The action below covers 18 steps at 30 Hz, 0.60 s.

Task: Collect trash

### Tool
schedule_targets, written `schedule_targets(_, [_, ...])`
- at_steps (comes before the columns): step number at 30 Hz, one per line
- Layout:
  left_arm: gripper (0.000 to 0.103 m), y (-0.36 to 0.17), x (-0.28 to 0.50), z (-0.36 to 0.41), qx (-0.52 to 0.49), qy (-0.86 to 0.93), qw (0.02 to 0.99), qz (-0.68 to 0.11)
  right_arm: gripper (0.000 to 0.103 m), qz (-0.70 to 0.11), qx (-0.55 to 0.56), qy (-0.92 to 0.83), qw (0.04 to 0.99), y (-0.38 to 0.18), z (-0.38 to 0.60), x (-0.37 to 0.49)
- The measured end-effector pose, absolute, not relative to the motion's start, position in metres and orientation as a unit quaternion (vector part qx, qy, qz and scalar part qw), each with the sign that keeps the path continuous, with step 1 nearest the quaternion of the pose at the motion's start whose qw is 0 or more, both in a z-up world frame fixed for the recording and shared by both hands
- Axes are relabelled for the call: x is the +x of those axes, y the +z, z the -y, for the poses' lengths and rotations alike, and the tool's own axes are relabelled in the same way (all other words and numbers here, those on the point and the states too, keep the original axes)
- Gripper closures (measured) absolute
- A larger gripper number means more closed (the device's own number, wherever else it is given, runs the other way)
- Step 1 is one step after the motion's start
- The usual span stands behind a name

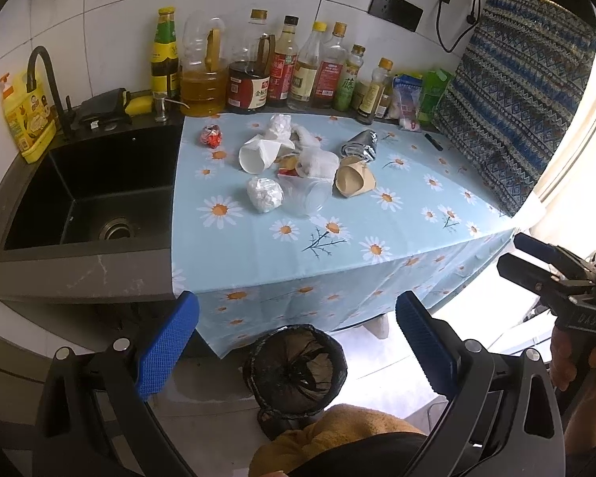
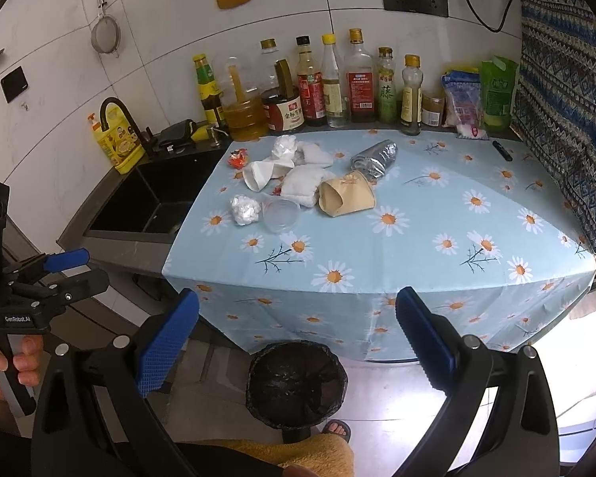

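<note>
Trash lies in a heap on the daisy tablecloth: a white paper cup, a brown paper cup, a clear plastic cup, a foil ball, a crushed silver can, a red wrapper and crumpled tissues. A black-lined bin stands on the floor below the table's front edge. My left gripper and right gripper are open and empty, held above the bin, short of the table.
A black sink with faucet is left of the cloth. Several oil and sauce bottles line the back wall. A patterned cloth covers something at the right. A black marker lies at back right.
</note>
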State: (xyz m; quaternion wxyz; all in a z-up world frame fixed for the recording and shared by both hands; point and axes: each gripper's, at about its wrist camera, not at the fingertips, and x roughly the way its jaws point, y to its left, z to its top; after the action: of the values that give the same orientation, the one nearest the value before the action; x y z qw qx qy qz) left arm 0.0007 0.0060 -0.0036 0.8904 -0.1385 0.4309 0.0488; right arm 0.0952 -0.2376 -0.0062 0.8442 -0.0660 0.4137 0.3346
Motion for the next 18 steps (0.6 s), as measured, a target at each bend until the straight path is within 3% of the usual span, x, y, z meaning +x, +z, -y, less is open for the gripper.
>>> schedule_targets(18, [0.007,-0.0076,-0.0006,-0.0163,-0.149,0.058,0.887,-0.432,0.005,-0.42,-0.06,0.343,0.838,-0.0089,0.2294,0.0969])
